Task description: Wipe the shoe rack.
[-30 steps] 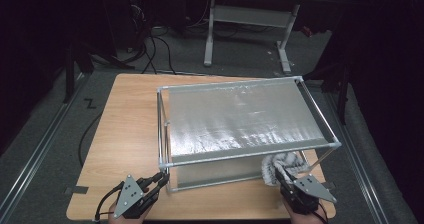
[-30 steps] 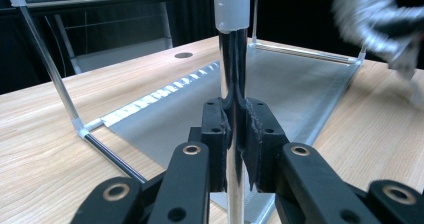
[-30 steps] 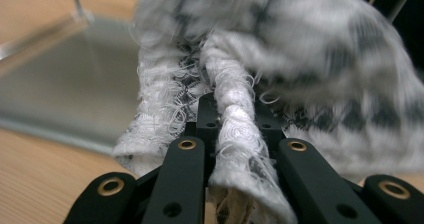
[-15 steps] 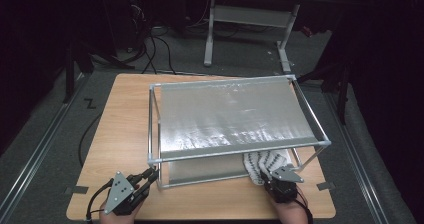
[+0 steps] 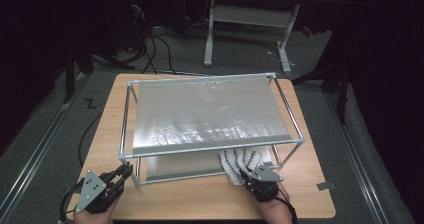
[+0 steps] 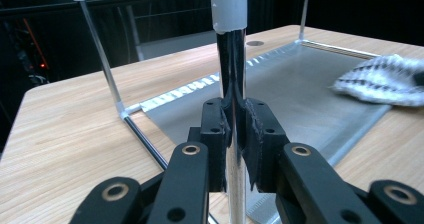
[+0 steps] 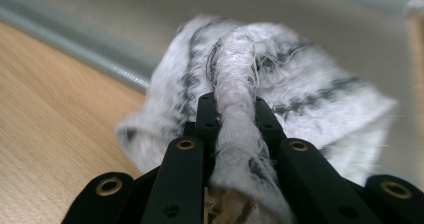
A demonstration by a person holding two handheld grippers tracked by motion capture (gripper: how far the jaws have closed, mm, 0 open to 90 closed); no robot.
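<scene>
A metal rack [image 5: 210, 147] with two silver shelves stands on the wooden table [image 5: 200, 199]. My left gripper [image 5: 126, 171] is at the rack's front-left corner, shut on its upright post [image 6: 231, 49]; in the left gripper view the pads of that gripper [image 6: 235, 129] pinch the shiny tube. My right gripper [image 5: 248, 174] is at the front right of the lower shelf [image 5: 185, 165], shut on a white cloth with dark stripes [image 5: 240, 159]. In the right gripper view a fold of the cloth [image 7: 300, 79] is bunched between the jaws of that gripper [image 7: 234, 114]. The cloth [image 6: 385, 79] rests on the lower shelf's front edge.
Bare table surface lies left of the rack and along the near edge. Behind the table stands a desk frame with white legs [image 5: 210, 34], and cables [image 5: 150, 49] trail on the grey floor. A floor rail [image 5: 35, 154] runs along the left.
The rack has shifted left across the table, with my left gripper on its post. My right gripper and the cloth have also moved left along the lower shelf's front.
</scene>
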